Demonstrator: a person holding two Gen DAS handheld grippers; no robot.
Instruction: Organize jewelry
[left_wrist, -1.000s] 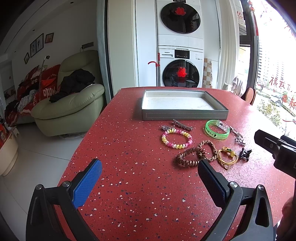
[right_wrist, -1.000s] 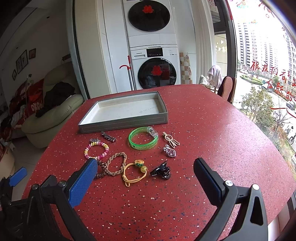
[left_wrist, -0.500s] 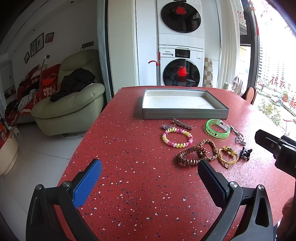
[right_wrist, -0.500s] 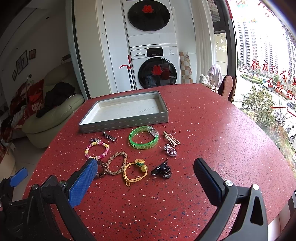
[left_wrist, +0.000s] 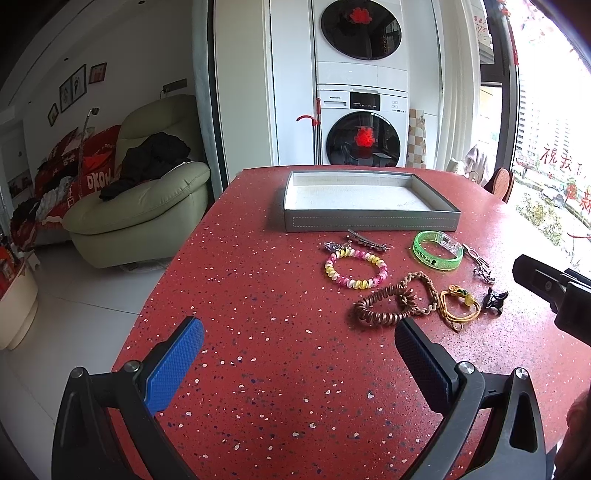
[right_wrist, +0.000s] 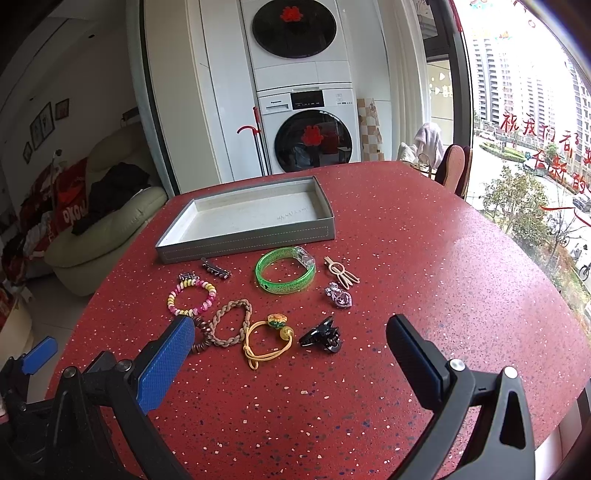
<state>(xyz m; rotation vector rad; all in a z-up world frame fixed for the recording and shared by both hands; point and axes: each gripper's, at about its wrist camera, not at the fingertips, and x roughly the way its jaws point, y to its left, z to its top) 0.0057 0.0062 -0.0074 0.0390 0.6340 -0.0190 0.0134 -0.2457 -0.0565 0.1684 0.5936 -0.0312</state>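
An empty grey tray (left_wrist: 369, 222) (right_wrist: 243, 243) stands on the red table. In front of it lie several pieces: a green bangle (left_wrist: 436, 251) (right_wrist: 285, 270), a pink-yellow spiral bracelet (left_wrist: 355, 268) (right_wrist: 191, 297), a brown spiral tie (left_wrist: 384, 305), a braided bracelet (right_wrist: 232, 323), a yellow cord tie (right_wrist: 267, 339), a black claw clip (right_wrist: 320, 335) (left_wrist: 494, 301), and small clips. My left gripper (left_wrist: 299, 347) is open and empty, short of the brown tie. My right gripper (right_wrist: 290, 343) is open and empty, low over the yellow tie and claw clip.
The red speckled table (left_wrist: 258, 295) curves off at the left and right. A green armchair (left_wrist: 147, 206) stands left of it. Stacked washing machines (right_wrist: 306, 110) are behind. A window (right_wrist: 535, 147) is at the right.
Both grippers have crept slightly forward toward the jewelry. Nothing on the table has moved.
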